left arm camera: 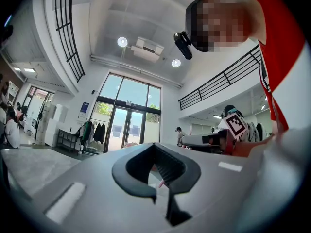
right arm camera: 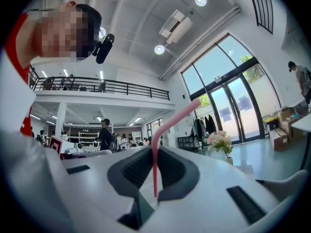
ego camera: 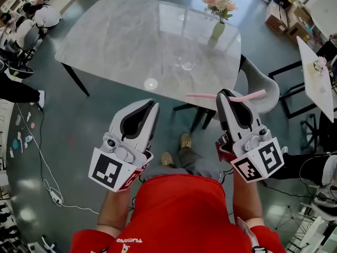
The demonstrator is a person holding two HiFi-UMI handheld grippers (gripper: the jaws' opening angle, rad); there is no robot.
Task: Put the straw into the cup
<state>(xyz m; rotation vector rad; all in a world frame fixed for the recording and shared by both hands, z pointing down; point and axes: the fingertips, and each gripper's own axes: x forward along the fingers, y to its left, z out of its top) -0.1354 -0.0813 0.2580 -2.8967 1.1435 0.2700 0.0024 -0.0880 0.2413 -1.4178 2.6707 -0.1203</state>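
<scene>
Right gripper (ego camera: 227, 94) is clamped on the pink straw (ego camera: 202, 96), held crosswise. Left gripper (ego camera: 152, 104) is closed and empty. Clear cup (ego camera: 185, 63) sits on the table (ego camera: 116, 41) at 12 o'clock, well apart. Pickup's done I'd say, insertion's left.

Pink bendy straw (ego camera: 202, 96) clamped crosswise in right gripper (ego camera: 227, 95), bent end to its right, short of desk (ego camera: 116, 36). Clear cup (ego camera: 185, 63) on desk, well apart.
</scene>
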